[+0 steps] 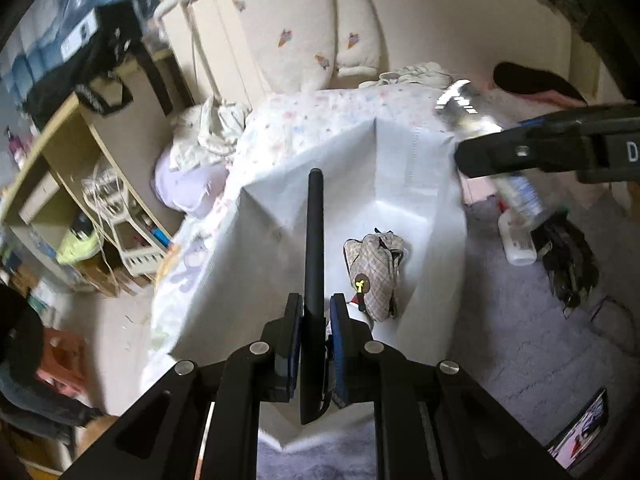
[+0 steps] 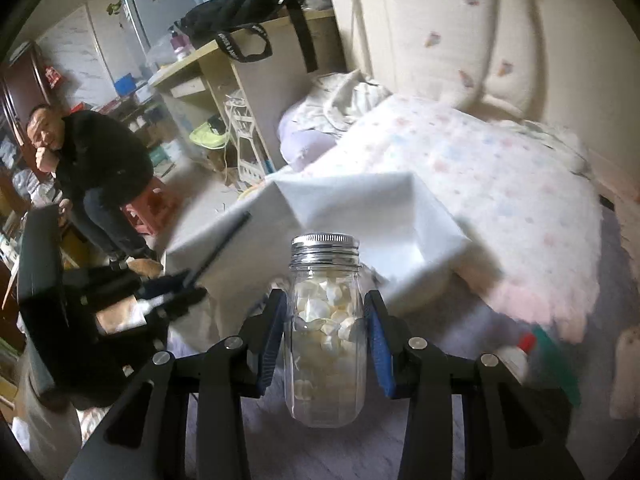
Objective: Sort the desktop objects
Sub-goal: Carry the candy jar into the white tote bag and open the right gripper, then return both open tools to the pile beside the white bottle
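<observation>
Left tongs [image 1: 316, 316]: clamped on a long, slim black rod-like object [image 1: 314, 240], possibly a pen; the blur makes its kind uncertain. It is gripped near its lower part and stands out well ahead of the pads, above the white fabric storage box [image 1: 400, 168].

Right tongs [image 2: 326, 320]: closed on a clear glass jar with a silver screw lid [image 2: 325, 312], filled with pale, petal-like pieces. The pads press on the jar's sides below the shoulder.

Box contents: a beige checked cloth pouch [image 1: 376, 268] is seen lying on the box floor.

Box position: it is set at the edge of the floral bed cover [image 2: 480, 168].

Handling, rod: judged light and stiff; a grip nearer its middle would be expected to limit swinging.

Handling, jar: judged fairly heavy, smooth and breakable; the straight wall is the best place to be held, and a low, gentle set-down is advised.
</observation>
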Demonstrator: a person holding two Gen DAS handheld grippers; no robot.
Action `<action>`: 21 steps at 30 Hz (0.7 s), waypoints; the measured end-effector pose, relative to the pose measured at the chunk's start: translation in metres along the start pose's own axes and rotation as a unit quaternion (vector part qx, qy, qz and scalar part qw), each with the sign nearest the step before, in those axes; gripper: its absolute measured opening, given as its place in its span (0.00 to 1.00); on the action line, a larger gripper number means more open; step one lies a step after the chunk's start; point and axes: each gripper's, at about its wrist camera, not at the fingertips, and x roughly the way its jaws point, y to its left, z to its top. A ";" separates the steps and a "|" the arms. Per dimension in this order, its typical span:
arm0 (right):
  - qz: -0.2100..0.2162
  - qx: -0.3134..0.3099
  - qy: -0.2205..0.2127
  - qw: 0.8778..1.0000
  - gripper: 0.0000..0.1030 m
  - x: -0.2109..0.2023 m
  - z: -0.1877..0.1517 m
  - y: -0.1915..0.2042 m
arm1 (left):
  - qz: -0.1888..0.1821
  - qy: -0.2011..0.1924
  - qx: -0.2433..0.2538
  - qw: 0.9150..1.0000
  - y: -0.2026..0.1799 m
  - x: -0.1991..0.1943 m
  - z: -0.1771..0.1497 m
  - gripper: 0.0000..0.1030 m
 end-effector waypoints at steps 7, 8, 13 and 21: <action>0.016 0.029 -0.026 0.999 0.80 0.026 0.006 -0.002 | 0.031 -0.018 0.010 0.999 -0.009 0.018 -0.006 0.85; 0.021 0.024 -0.030 0.999 0.80 0.021 0.005 -0.003 | 0.026 -0.016 0.007 1.000 -0.009 0.019 -0.004 0.85; 0.013 0.000 -0.025 1.000 0.80 -0.005 -0.005 -0.011 | 0.018 -0.034 0.010 0.999 -0.021 0.008 0.004 0.85; -0.033 -0.005 -0.030 0.999 0.81 -0.088 -0.065 -0.061 | -0.036 -0.099 0.007 0.994 -0.072 -0.036 0.016 0.86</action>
